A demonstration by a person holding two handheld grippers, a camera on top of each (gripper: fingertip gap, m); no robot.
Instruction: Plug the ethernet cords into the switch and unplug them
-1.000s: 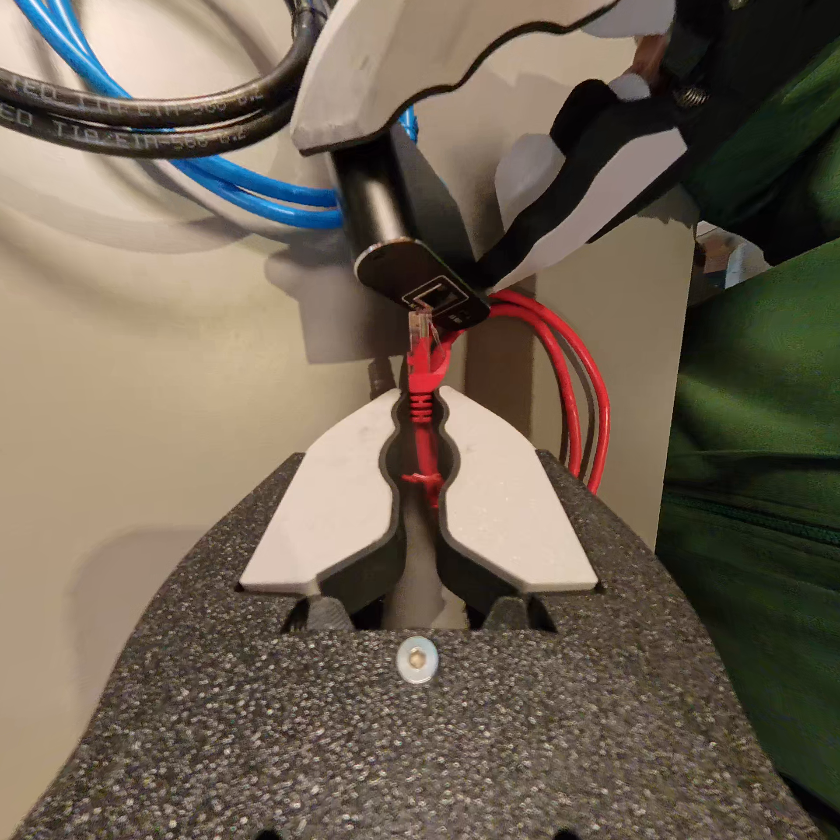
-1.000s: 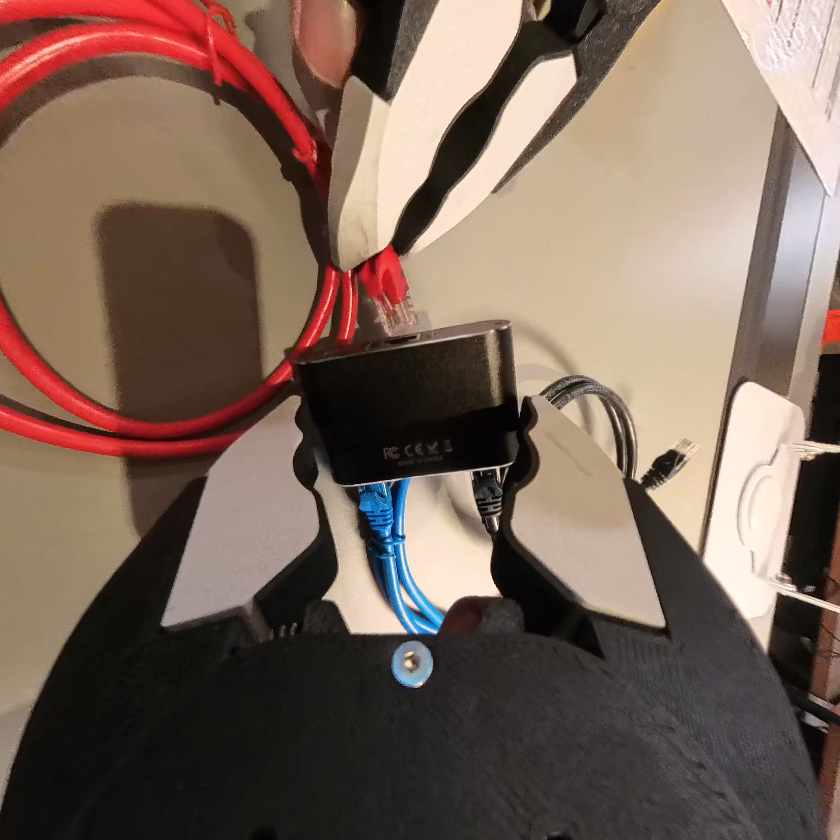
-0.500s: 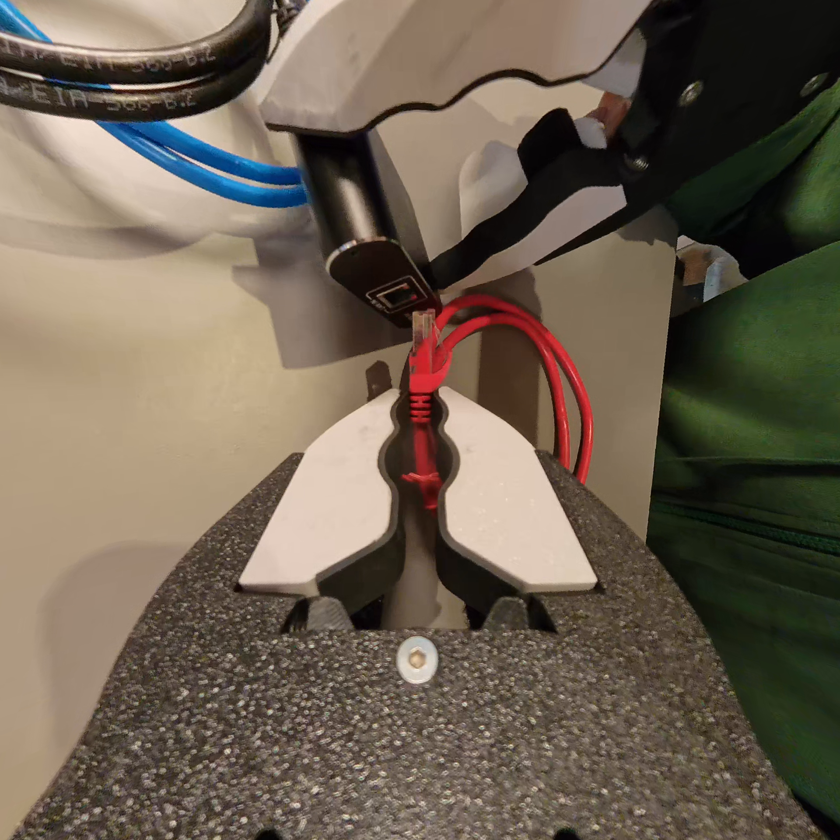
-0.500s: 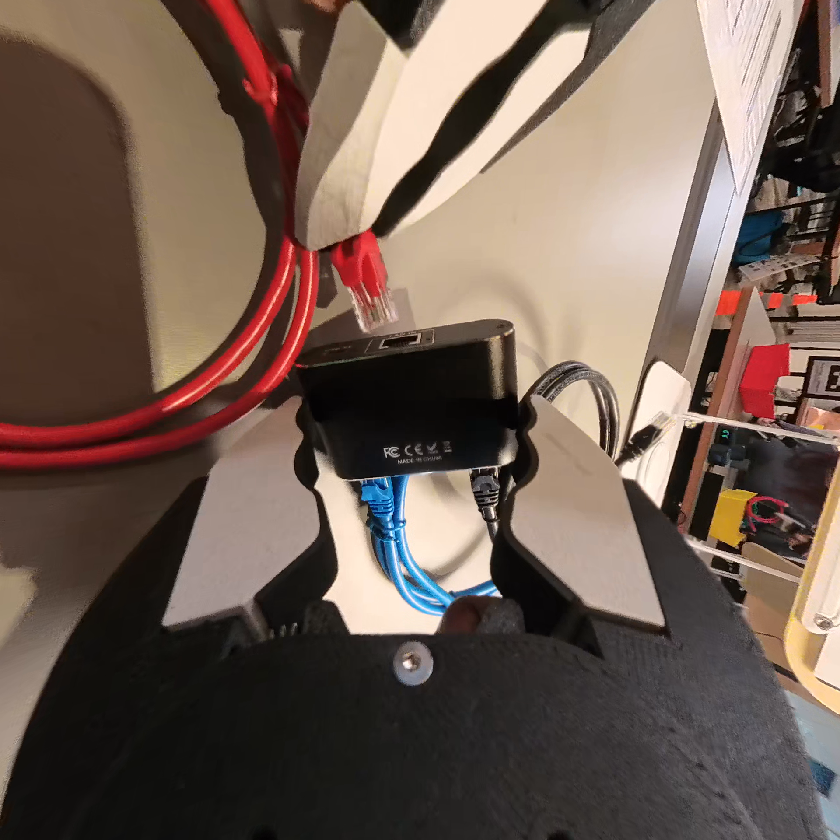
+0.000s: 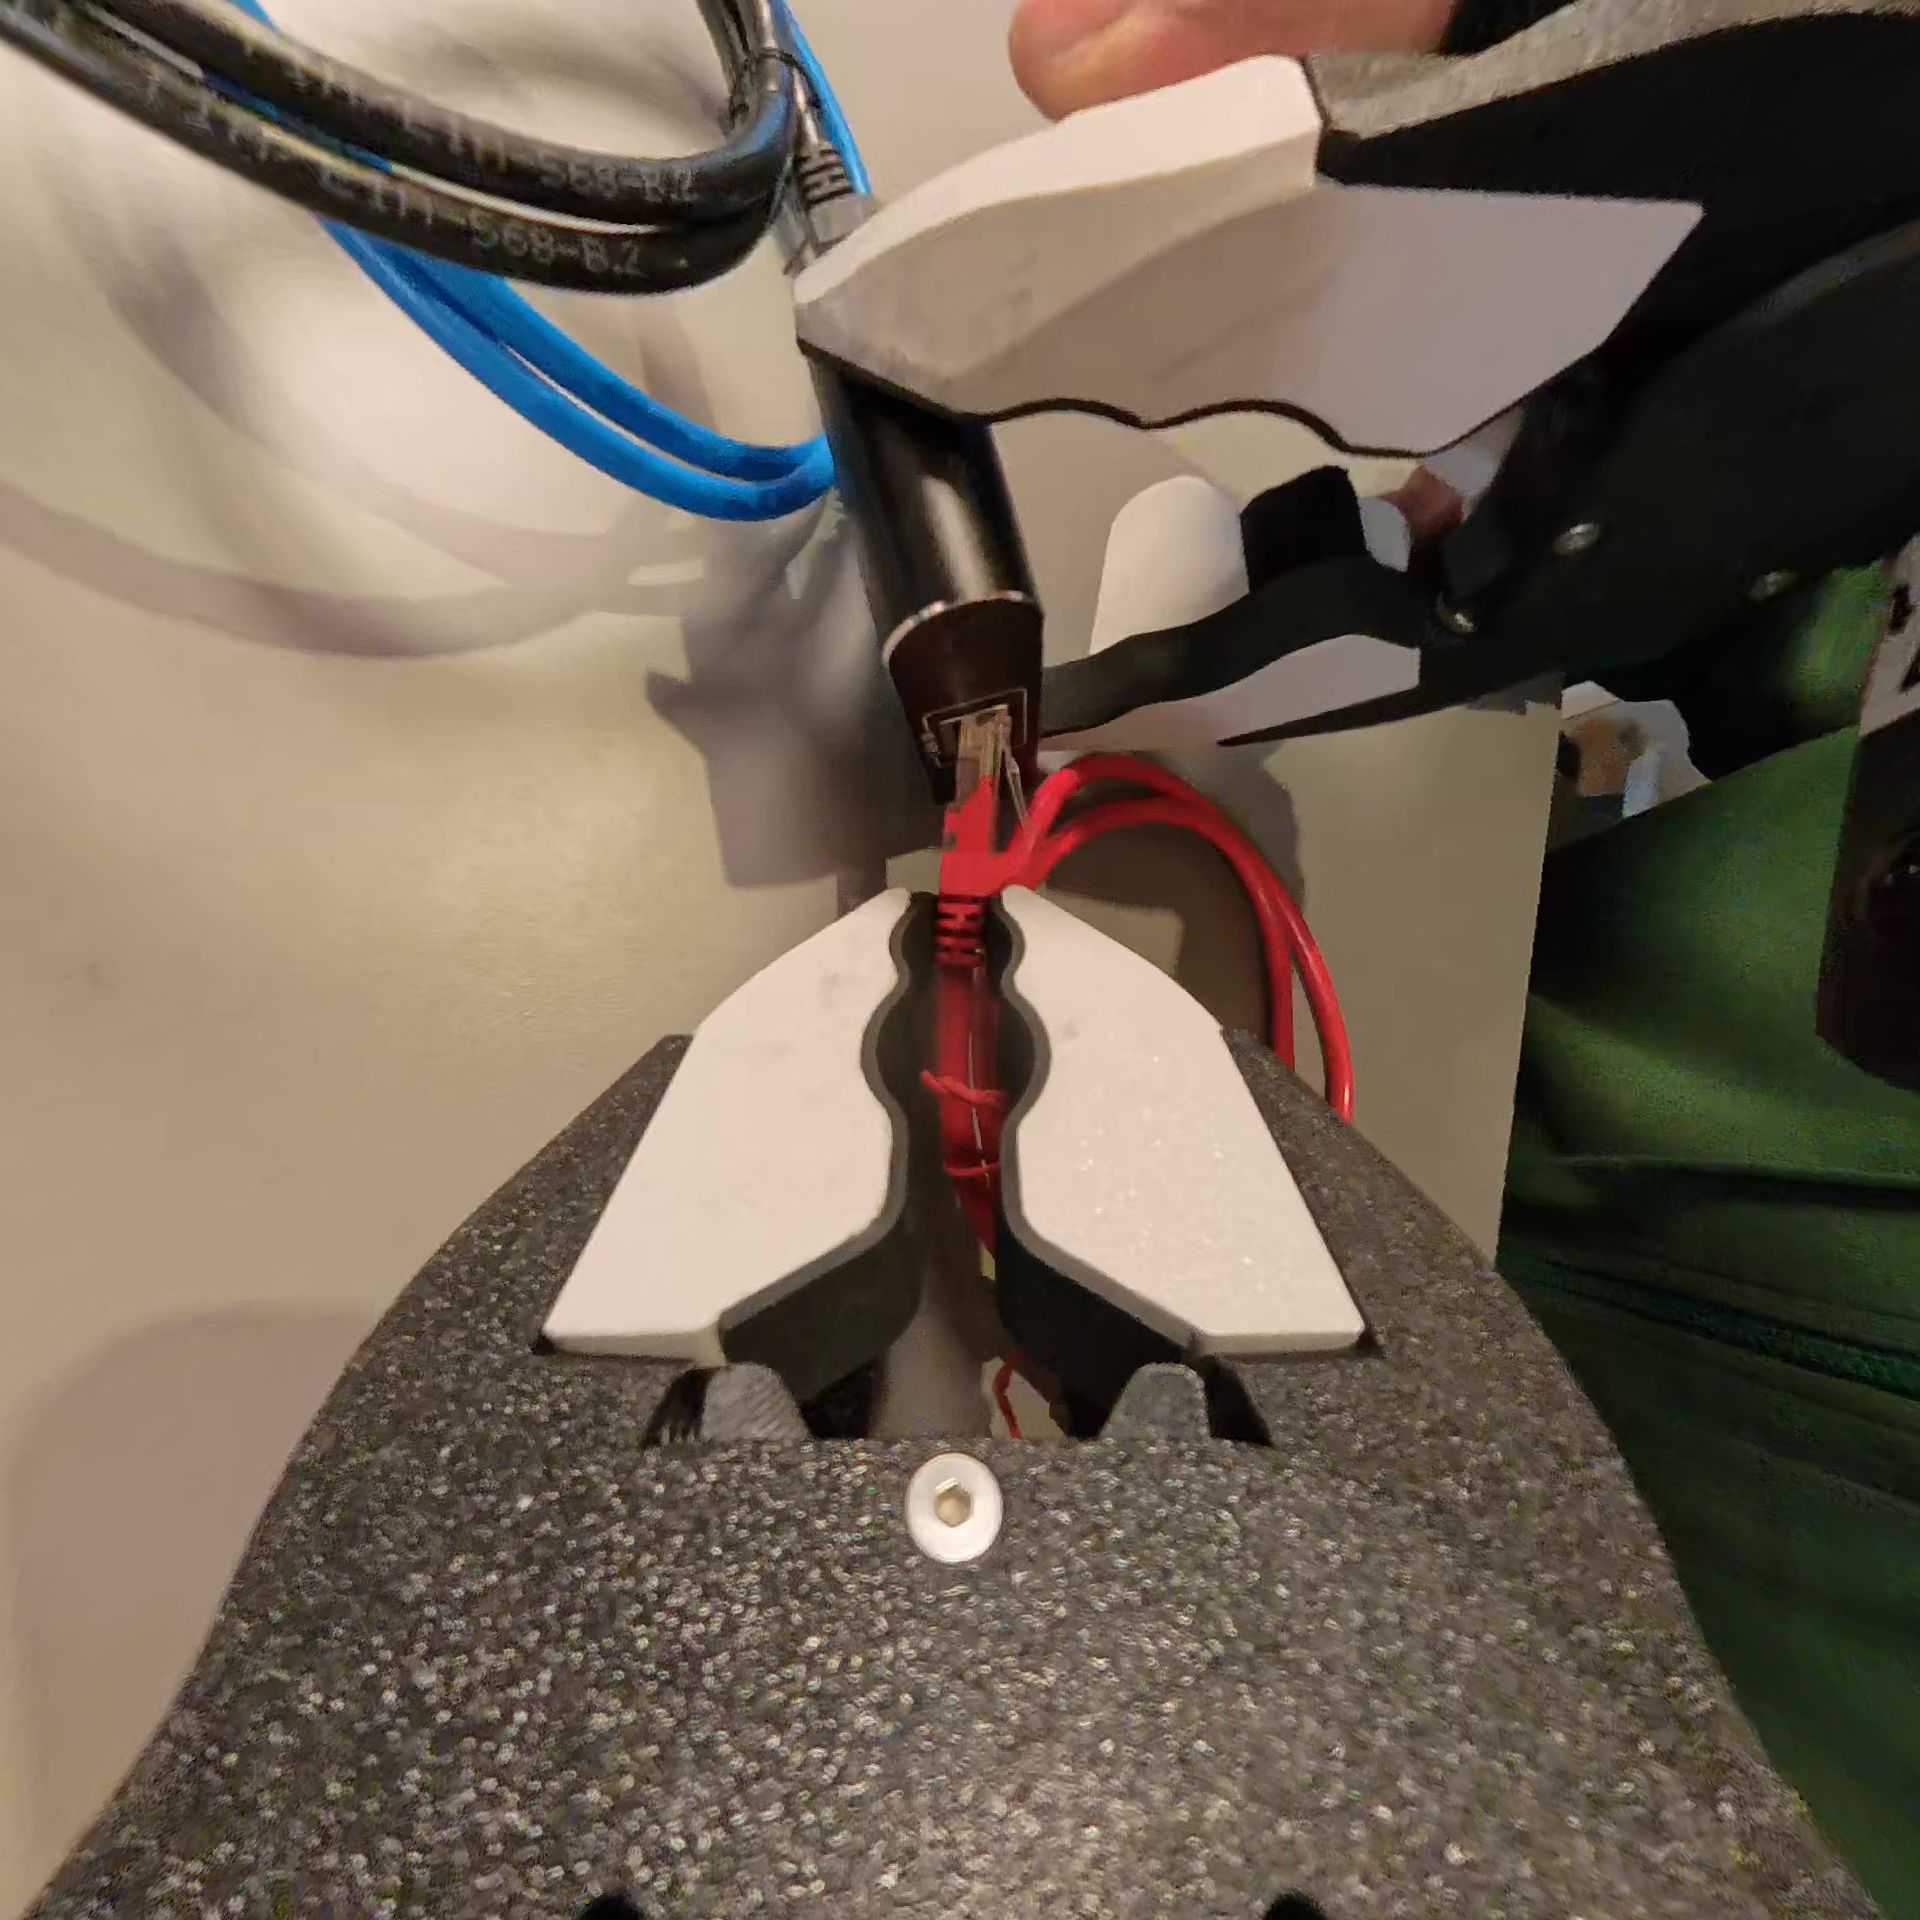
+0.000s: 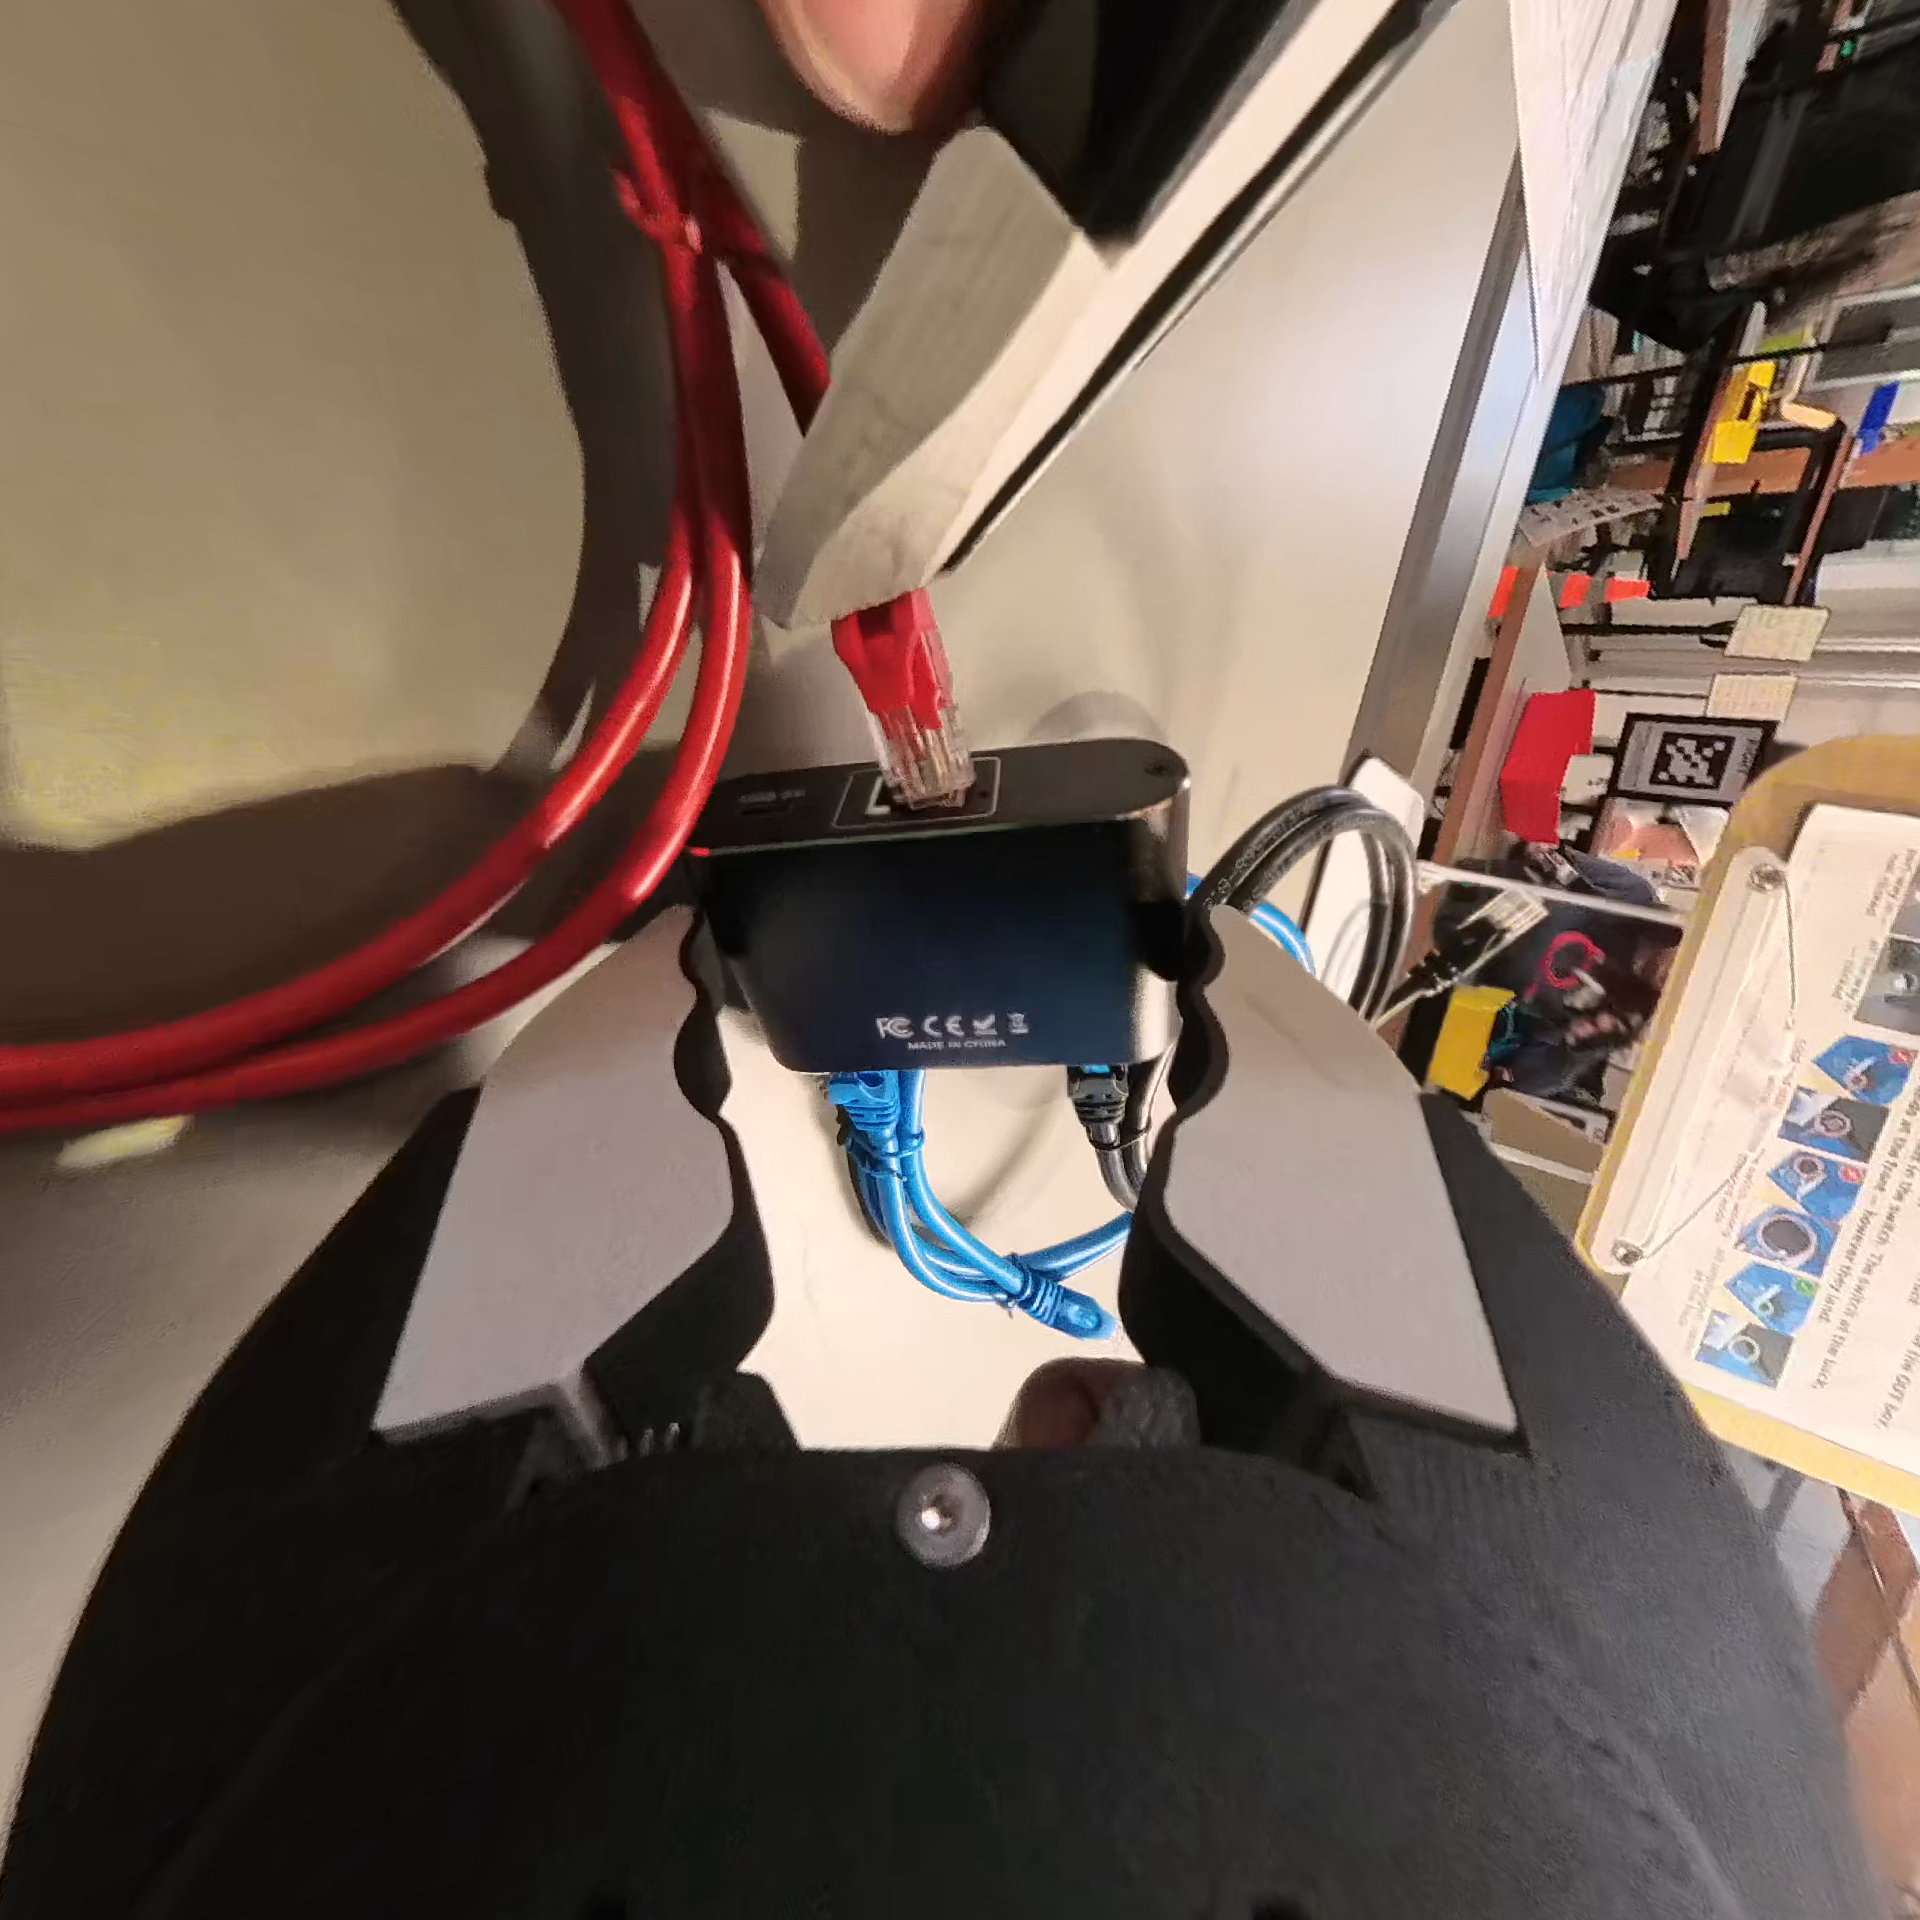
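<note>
between the left tool's (image 5: 956,914) fingers, pinched just behind its boot, runs the red cord (image 5: 961,1049), so the plug (image 5: 977,769) juts clear ahead and can be steered by the tool alone. just past the fingertips the plug's clear tip sits at the mouth of the port (image 5: 977,717), seemingly started but not yet seated. beyond and to the right, the cord's slack loops away, loose enough not to drag on the plug.

inside the right tool (image 6: 945,966), the black switch (image 6: 935,935) is clamped by its two sides, fingers spread as wide as its body, which leaves its far face open. nearest, under the switch, the blue cords (image 6: 935,1226) and a black cord (image 6: 1107,1122) already hang from its near edge. at the far face the red plug (image 6: 904,696) meets the port at a slight tilt; squaring it up before pushing looks wise. farther off, the left tool (image 6: 883,582) angles down over the tabletop (image 6: 1195,520).
</note>
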